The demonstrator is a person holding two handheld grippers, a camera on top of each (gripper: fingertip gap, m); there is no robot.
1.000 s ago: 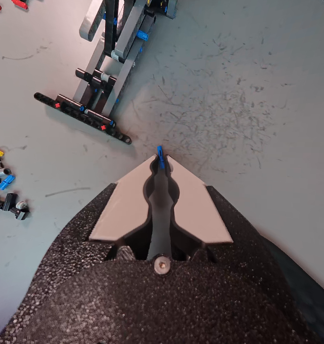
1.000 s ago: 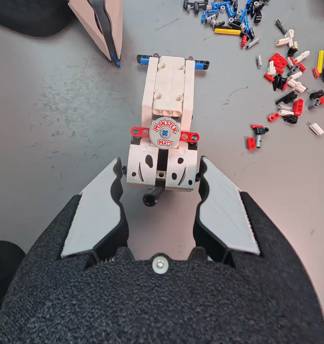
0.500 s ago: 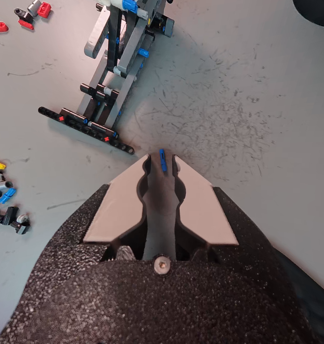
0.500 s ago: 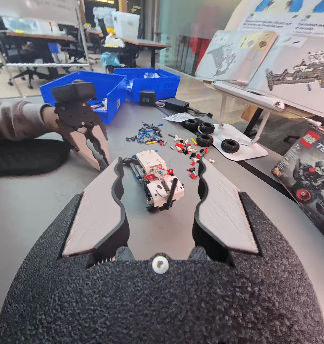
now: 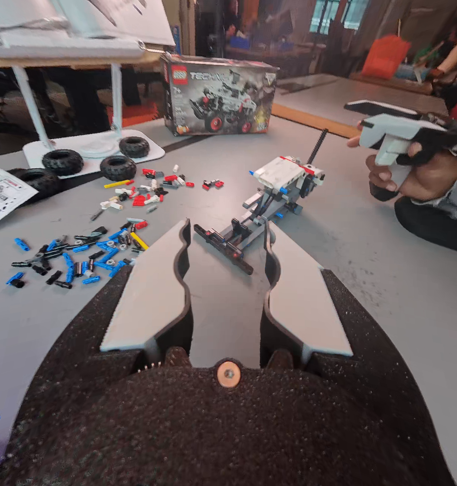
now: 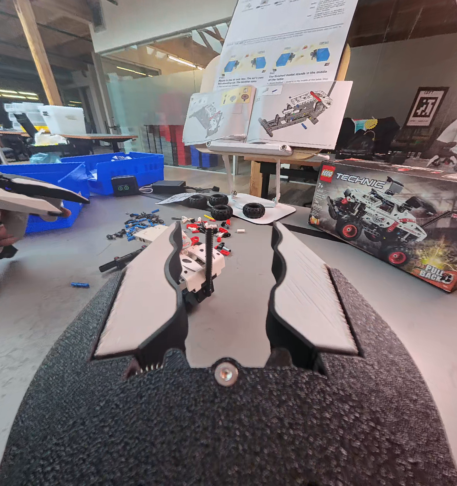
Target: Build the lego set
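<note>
The half-built white and grey truck model (image 5: 272,194) stands on the grey table (image 5: 353,263), just beyond my left gripper (image 5: 227,226), which is open and empty. In the right wrist view the model (image 6: 198,259) sits partly behind the left finger of my right gripper (image 6: 226,228), which is open and empty; a black toothed rod (image 6: 209,260) stands up from the model. A small blue pin (image 6: 79,284) lies loose on the table below the left gripper (image 6: 75,206). The right gripper also shows at the right in the left wrist view (image 5: 364,134).
Loose blue and black pieces (image 5: 77,255) and red and white pieces (image 5: 153,189) lie left of the model. Black tyres (image 5: 117,168), the set's box (image 5: 219,97), a booklet on a stand (image 6: 267,115) and blue bins (image 6: 127,168) stand behind.
My left gripper opened, let go of the blue pin and tilted up from the table. My right gripper drew back from the model and tilted up, staying open.
</note>
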